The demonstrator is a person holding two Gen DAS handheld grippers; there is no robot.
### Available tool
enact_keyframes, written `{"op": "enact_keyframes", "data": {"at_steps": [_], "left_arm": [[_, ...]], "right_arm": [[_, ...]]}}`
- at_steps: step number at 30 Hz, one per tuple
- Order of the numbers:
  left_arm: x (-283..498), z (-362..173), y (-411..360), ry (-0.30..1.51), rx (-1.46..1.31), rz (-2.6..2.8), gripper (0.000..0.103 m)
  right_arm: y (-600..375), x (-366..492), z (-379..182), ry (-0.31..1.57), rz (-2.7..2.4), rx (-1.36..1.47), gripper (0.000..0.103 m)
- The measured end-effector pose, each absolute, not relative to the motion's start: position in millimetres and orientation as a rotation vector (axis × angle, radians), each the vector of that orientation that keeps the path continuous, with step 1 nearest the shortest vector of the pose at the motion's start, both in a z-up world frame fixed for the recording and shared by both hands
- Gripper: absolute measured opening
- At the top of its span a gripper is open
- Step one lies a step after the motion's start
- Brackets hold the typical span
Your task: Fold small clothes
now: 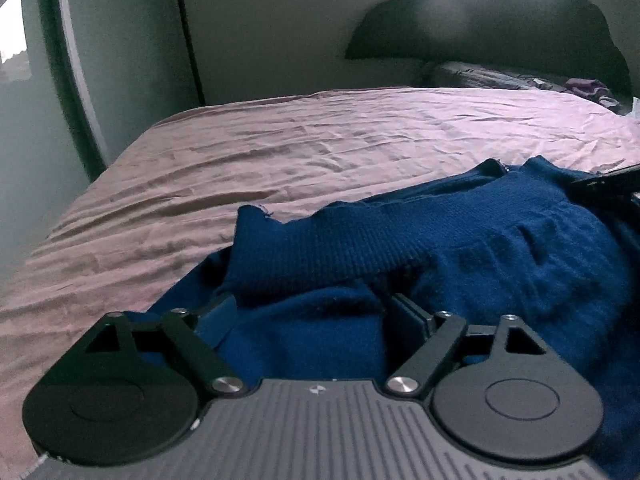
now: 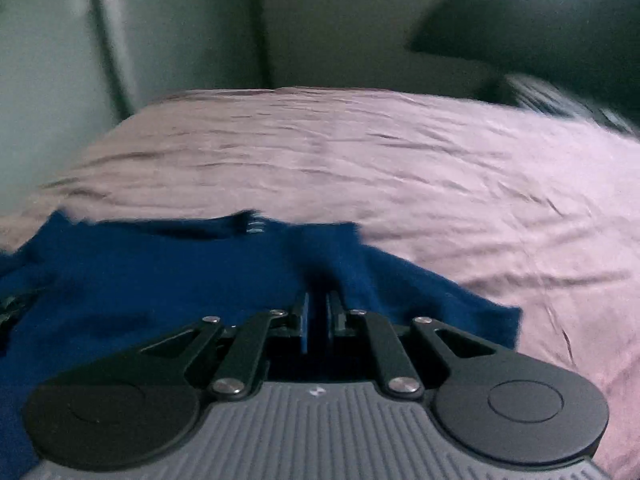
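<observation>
Left wrist view: our left gripper (image 1: 314, 312) stands spread wide over the blue knit garment (image 1: 440, 248), not pinching it; our right gripper (image 2: 318, 300) is clenched on its fabric.

My two units look pretty much identical. The left gripper (image 1: 316, 312) has a grey ribbed housing with a tiny white logo at its front edge, flanked by two big matte black round discs, each with a circle pressed into the top. Black linkage bars run forward off those, pinned with shiny silver screws and smaller silver bolts further out. The finger pads (image 1: 408, 320) are flat dark slabs. The right gripper (image 2: 318, 312) has the same grey ribs, black discs, silver screws and white logo, with bluish inner pad faces.
</observation>
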State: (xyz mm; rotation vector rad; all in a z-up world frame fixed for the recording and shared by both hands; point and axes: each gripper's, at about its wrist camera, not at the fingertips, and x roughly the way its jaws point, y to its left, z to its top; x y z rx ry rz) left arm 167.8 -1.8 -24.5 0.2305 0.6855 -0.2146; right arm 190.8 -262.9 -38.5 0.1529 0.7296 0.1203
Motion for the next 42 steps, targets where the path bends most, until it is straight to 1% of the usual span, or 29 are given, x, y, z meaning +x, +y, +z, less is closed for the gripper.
{"op": "enact_keyframes", "data": {"at_steps": [2, 3, 5, 7, 8, 9, 10, 11, 12, 13, 17, 20, 26, 30, 38, 42], "left_arm": [[165.3, -21.6, 1.1, 0.688, 0.221, -0.209, 0.092], [164.2, -21.0, 2.6, 0.689, 0.215, -0.210, 0.093], [161.8, -20.3, 4.8, 0.696, 0.208, -0.208, 0.094], [160.0, -19.2, 6.9, 0.705, 0.199, -0.202, 0.094], [158.6, -18.7, 7.4, 0.710, 0.193, -0.200, 0.094], [157.3, -17.9, 8.5, 0.716, 0.187, -0.199, 0.094], [155.9, -17.1, 9.7, 0.720, 0.181, -0.202, 0.095], [154.3, -16.6, 10.9, 0.723, 0.178, -0.205, 0.095], [153.1, -16.2, 11.6, 0.725, 0.179, -0.205, 0.095], [152.0, -15.6, 12.6, 0.727, 0.183, -0.205, 0.095], [147.9, -11.8, 16.1, 0.723, 0.198, -0.198, 0.095], [144.7, -8.7, 23.1, 0.717, 0.208, -0.191, 0.095], [145.8, -5.7, 51.2, 0.739, 0.181, -0.148, 0.097], [151.2, -3.7, 76.1, 0.771, 0.109, -0.112, 0.098], [157.6, 1.5, 114.2, 0.796, -0.010, -0.088, 0.098], [166.3, -0.5, 141.4, 0.855, -0.179, -0.120, 0.099]], "right_arm": [[-273.1, 183.3, -32.8, 0.698, 0.091, 0.266, 0.009], [-270.9, 180.3, -27.3, 0.674, 0.097, 0.275, 0.009], [-260.3, 177.4, -24.5, 0.679, 0.134, 0.244, 0.014], [-249.1, 182.8, -30.9, 0.763, 0.154, 0.188, 0.036], [-244.9, 180.6, -30.6, 0.765, 0.144, 0.178, 0.036], [-241.1, 176.1, -26.9, 0.755, 0.124, 0.176, 0.038], [-236.0, 170.7, -20.4, 0.741, 0.111, 0.172, 0.045], [-230.2, 163.3, -13.2, 0.712, 0.121, 0.167, 0.050], [-224.4, 155.9, -7.1, 0.684, 0.137, 0.161, 0.059], [-215.5, 147.4, 0.9, 0.653, 0.159, 0.146, 0.065], [-182.8, 125.5, 16.9, 0.608, 0.240, 0.087, 0.066], [-159.6, 110.9, 21.7, 0.602, 0.317, 0.055, 0.074], [-113.3, 71.9, 25.5, 0.570, 0.372, -0.077, 0.075], [-84.6, 48.1, 22.3, 0.554, 0.427, -0.162, 0.082], [-34.0, 6.0, 5.8, 0.536, 0.481, -0.376, 0.082], [-17.0, -9.0, -10.2, 0.534, 0.495, -0.486, 0.082]]}}
